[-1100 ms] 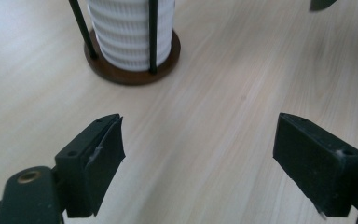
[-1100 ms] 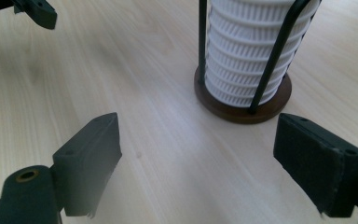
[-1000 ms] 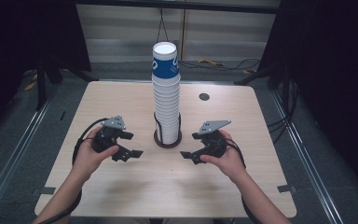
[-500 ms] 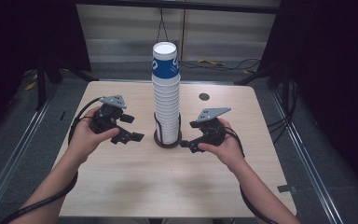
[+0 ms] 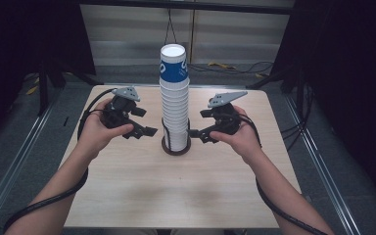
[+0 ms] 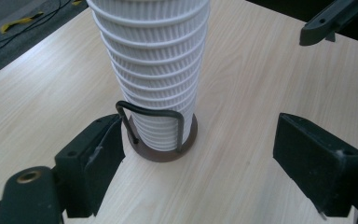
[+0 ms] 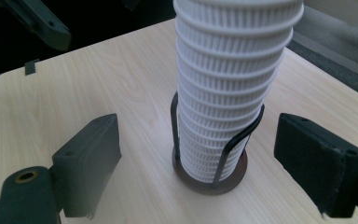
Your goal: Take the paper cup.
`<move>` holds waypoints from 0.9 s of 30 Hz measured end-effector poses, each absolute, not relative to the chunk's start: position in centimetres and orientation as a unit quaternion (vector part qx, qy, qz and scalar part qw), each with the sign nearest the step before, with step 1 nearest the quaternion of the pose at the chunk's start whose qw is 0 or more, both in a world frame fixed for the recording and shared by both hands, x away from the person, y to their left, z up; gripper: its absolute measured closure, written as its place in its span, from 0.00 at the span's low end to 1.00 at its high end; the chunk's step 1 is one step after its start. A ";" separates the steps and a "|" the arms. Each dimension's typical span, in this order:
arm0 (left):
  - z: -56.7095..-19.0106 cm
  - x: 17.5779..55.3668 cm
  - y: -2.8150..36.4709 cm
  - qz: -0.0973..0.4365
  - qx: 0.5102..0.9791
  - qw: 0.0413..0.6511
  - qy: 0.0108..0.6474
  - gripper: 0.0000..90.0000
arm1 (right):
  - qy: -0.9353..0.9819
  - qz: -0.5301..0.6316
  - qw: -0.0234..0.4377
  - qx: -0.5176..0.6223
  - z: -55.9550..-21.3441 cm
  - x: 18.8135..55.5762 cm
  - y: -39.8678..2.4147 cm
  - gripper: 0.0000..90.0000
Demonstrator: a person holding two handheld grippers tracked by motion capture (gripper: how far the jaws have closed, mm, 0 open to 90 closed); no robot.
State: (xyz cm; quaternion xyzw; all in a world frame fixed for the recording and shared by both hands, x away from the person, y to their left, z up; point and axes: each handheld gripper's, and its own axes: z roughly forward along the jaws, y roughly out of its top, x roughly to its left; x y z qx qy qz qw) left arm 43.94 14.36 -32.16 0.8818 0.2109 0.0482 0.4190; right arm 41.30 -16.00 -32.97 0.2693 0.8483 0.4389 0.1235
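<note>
A tall stack of white ribbed paper cups (image 5: 175,107), topped by a blue-printed cup (image 5: 173,63), stands upright in a round brown base with a black wire frame (image 5: 176,146) at the table's middle. My left gripper (image 5: 149,131) hovers just left of the stack's lower part, jaws open, nothing between them. My right gripper (image 5: 195,133) hovers just right of it, also open and empty. In the left gripper view the stack (image 6: 154,70) and base (image 6: 163,149) lie ahead between the jaws. The right gripper view has the stack (image 7: 223,88) ahead, in its wire frame (image 7: 214,140).
The light wooden table (image 5: 127,196) has bare room in front of the holder. A small dark round mark (image 5: 213,102) lies on it behind the right gripper. Black cables trail from both grippers. Dark floor and metal rails surround the table.
Both hands have risen and moved in toward the cup stack from either side. Both pairs of jaws stay open.
</note>
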 end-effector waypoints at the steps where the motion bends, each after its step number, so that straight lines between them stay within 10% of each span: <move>1: -32.1 44.0 14.3 0.047 0.883 0.417 0.209 0.18 | 0.849 0.439 0.122 0.267 -32.6 41.4 -15.9 0.15; 27: -30.3 45.7 12.6 0.063 0.865 0.446 0.220 0.18 | 0.843 0.444 0.149 0.265 -26.4 43.8 -15.8 0.15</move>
